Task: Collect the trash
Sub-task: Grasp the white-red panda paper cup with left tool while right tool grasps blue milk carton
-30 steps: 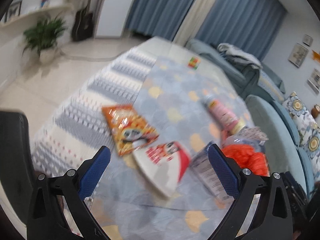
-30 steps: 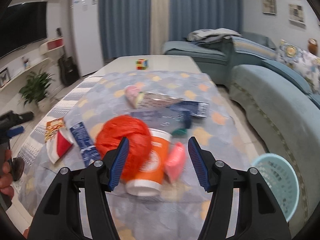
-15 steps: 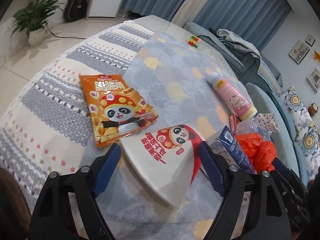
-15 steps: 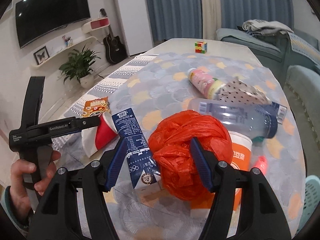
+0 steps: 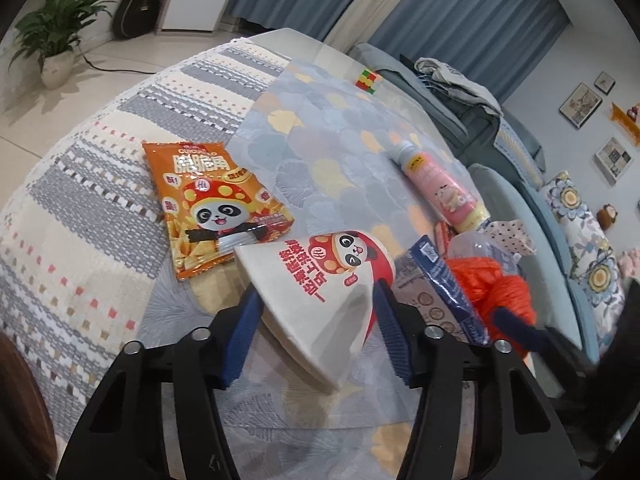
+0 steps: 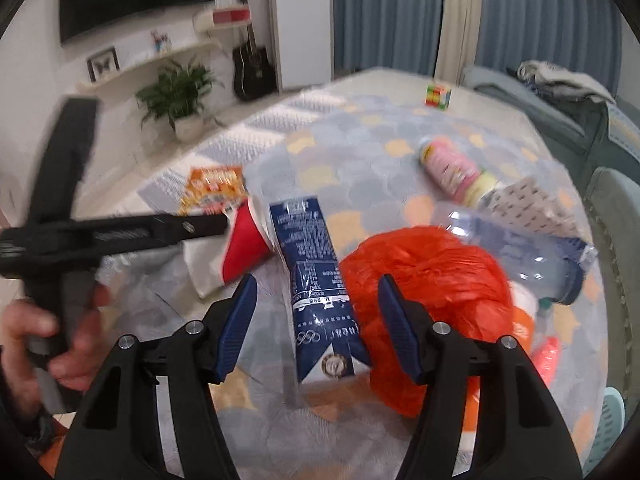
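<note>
Room: living room, blue curtains, teal sofa at the side, potted plant and guitar by the far wall.
Surface: table (image 5: 100, 216) under a striped woven cloth, with a blue-grey patterned cloth (image 5: 328, 148) laid over it; trash scattered on the near half.
Biggest trash: crumpled orange-red plastic bag (image 6: 432, 276), touching the carton's right side.
Carton: dark blue rectangular drink carton (image 6: 316, 276), lying flat, long axis running away from the right gripper, near end between its jaws.
Paper bag: flat white paper bag with red panda print (image 5: 320, 296), long axis diagonal, near corner pointing at the left gripper.
Snack pack: orange foil snack packet (image 5: 208, 204), just beyond the paper bag, edges touching.
Bottles: pink bottle (image 5: 444, 188) and clear plastic bottle (image 6: 516, 244), both on their sides, further right.
Left gripper (image 5: 316, 312): jaws closing, straddling the paper bag's near end; pads look at its edges, firm pinch not clear.
Right gripper (image 6: 316, 312): jaws closing, carton between them, gap visible on both sides, not gripping yet.
Key relation: each tool's target lies straight ahead; left is nearer its grab.
Bin: pale teal basket (image 6: 612, 420), lower right edge, off the table.
</note>
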